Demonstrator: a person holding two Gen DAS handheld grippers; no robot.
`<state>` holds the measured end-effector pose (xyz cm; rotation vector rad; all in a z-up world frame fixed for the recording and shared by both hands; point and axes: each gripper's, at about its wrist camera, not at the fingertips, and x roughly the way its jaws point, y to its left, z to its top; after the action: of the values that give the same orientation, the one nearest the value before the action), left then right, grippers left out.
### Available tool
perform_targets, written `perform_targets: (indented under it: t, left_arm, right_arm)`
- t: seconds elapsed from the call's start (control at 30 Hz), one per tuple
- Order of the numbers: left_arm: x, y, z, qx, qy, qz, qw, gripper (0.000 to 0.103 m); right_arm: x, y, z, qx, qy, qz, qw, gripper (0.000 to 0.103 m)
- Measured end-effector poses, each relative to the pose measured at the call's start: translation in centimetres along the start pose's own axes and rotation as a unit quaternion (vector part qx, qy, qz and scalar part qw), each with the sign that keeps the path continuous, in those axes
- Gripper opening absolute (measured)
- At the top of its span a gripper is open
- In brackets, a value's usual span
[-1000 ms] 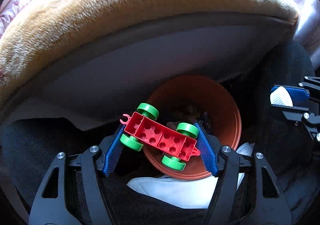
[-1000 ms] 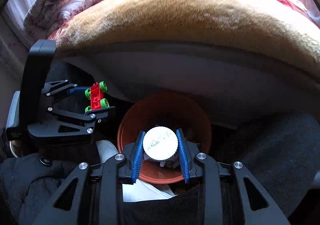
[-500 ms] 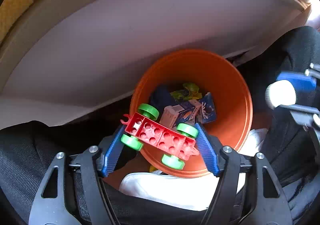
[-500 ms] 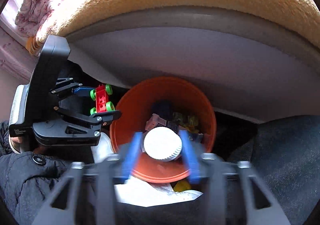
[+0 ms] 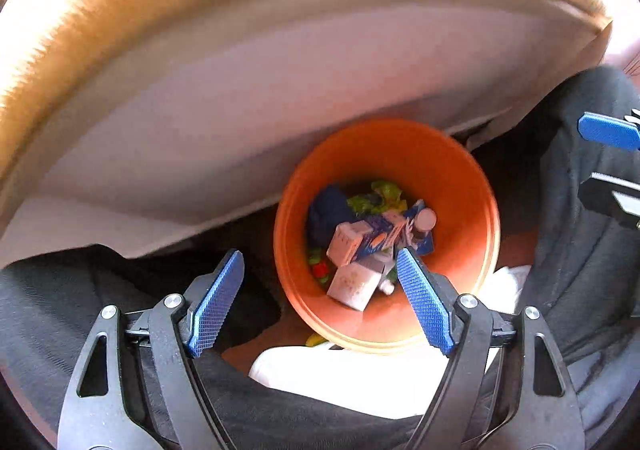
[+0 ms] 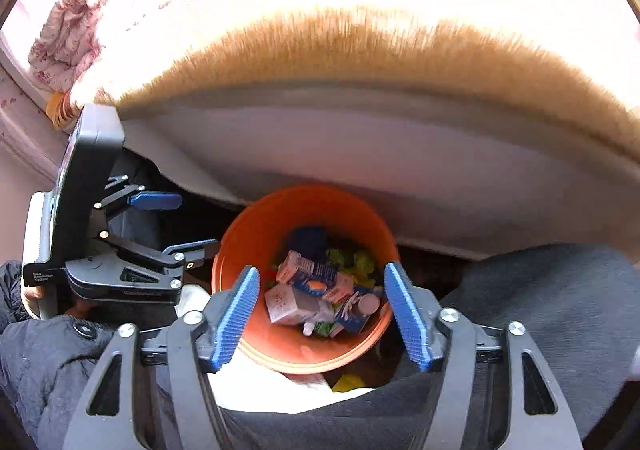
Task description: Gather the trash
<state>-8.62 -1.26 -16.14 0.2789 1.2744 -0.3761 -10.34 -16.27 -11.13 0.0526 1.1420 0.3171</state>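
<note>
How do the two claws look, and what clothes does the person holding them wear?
Both claws, the left claw and the right claw, have black plastic frames with triangular cut-outs and silver screws. Their fingers carry flat blue pads with a fine grid texture. In the right wrist view, the left claw's black body bears small white lettering, too small to read. The person wears dark clothing.

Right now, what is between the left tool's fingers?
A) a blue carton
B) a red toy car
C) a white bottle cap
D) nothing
D: the left tool stands open and empty over the orange bucket, with the cartons lying down inside it.
</note>
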Motion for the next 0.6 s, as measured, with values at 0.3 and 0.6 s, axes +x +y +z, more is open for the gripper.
perform_targets:
  t: [0.3, 0.6]
  left_arm:
    - [-11.7, 2.2, 3.2, -0.042, -0.224, 0.041, 0.9728, 0.091]
    - [-16.1, 4.4, 10.8, -0.078, -0.321, 0.092, 0.9393, 0.093]
  right_arm:
    - [-9.1, -0.3, 5.1, -0.015, -0.181, -0.071, 0.981, 0.098]
    - [-11.6, -1.9, 13.5, 0.004, -0.273, -0.131, 0.953, 0.098]
